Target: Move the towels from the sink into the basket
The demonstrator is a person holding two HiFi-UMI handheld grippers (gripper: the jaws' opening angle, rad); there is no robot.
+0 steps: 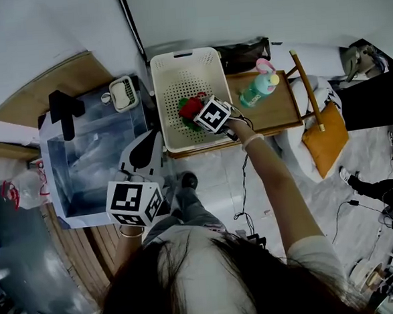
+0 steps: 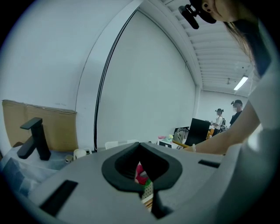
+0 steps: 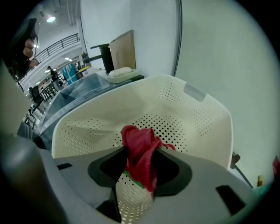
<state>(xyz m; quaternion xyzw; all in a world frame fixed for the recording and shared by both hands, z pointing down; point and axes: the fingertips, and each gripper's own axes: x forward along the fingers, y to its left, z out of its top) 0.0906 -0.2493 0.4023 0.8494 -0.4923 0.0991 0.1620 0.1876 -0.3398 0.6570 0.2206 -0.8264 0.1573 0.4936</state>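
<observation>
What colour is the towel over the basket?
Towel: red, green edge; best in the right gripper view.

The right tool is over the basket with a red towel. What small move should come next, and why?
Probably open the right tool and let go. The red towel sits pinched between its jaws, and the tool points down into the white basket, whose perforated floor shows behind the cloth, so it should land inside.
</observation>
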